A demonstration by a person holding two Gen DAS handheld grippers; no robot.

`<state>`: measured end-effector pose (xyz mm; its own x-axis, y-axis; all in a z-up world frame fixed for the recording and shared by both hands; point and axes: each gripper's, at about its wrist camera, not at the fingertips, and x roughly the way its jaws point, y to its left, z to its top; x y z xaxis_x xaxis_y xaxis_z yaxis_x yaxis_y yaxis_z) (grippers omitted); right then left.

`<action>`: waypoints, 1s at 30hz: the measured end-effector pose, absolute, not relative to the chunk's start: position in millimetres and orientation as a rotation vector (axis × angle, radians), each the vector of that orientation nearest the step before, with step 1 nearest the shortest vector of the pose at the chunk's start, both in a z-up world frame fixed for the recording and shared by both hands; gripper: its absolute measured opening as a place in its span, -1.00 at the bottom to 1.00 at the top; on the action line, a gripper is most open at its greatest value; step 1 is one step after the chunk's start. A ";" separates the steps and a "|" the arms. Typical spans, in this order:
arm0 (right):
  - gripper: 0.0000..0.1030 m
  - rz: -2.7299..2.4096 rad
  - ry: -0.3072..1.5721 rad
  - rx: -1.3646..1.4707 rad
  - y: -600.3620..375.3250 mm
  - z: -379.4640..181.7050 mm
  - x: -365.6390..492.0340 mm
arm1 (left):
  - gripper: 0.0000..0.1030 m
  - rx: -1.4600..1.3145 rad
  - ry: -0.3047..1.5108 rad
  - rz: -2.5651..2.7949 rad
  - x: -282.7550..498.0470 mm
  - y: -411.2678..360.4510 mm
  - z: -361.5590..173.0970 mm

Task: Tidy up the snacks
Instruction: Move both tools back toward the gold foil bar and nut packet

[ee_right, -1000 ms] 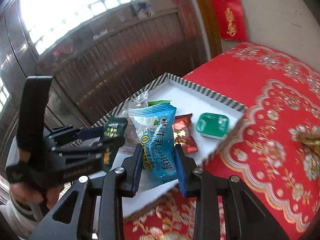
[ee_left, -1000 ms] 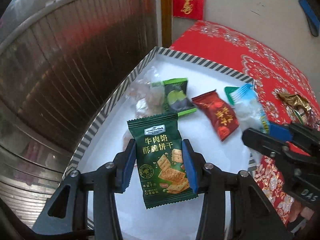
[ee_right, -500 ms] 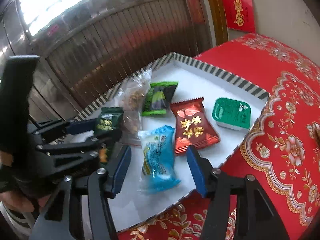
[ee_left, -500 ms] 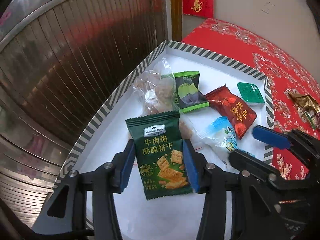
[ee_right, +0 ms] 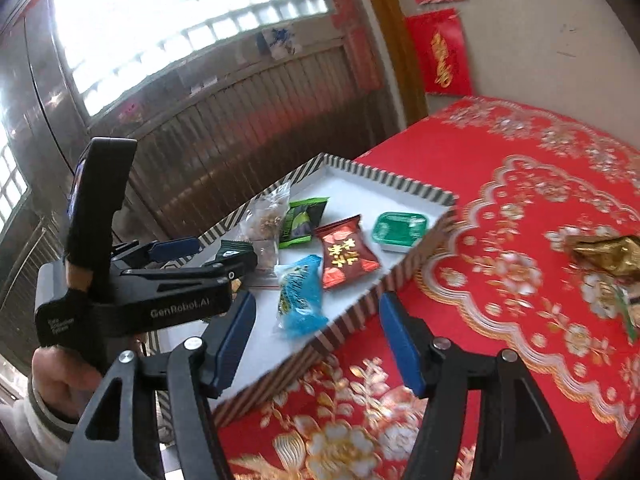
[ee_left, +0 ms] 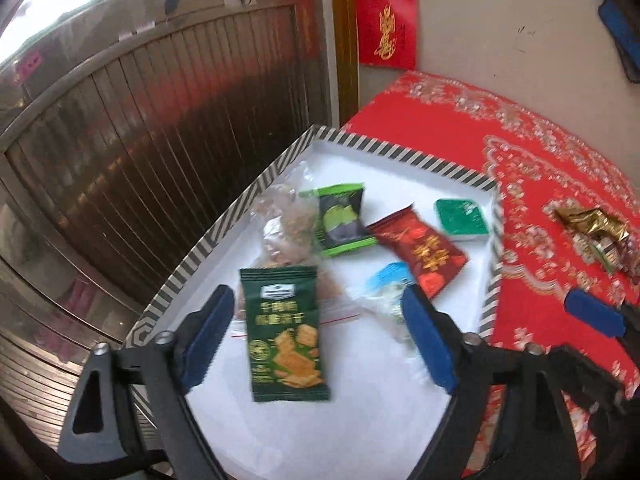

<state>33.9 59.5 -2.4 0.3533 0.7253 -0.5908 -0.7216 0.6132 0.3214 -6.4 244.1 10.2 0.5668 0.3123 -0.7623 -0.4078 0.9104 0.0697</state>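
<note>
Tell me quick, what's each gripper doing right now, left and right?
Left gripper: open, holding nothing; the dark green cracker packet lies between its fingers in the white striped-rim tray.
Right gripper: open, empty.

Daylight pours through the glass-block window (ee_right: 168, 28) at the upper left of the right wrist view and burns it out to plain white. The same glare whitens the upper left corner of the left wrist view. The white floor of the striped tray (ee_left: 372, 152) is bright and nearly featureless. The ribbed metal door (ee_left: 168, 148) carries reddish and pale sheen. Motion blur smears the print on the dark green cracker packet (ee_left: 285, 336) and the blue candy packet (ee_right: 301, 296); the red tablecloth (ee_right: 520, 216) pattern is soft too. Fisheye bending curves the door slats, and black vignette fills the corners.
</note>
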 end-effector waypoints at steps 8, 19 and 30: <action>0.33 0.759 0.723 0.003 5.4 0.5 28.2 | 0.75 -0.081 0.837 0.345 5.8 190.2 21.1; 0.58 0.499 0.693 0.044 -112.7 -2.5 18.6 | 0.76 -0.012 0.852 0.202 22.4 106.4 22.1; 0.58 0.315 0.714 0.162 -220.3 -11.8 12.3 | 0.76 -0.022 0.878 0.092 44.6 40.3 26.3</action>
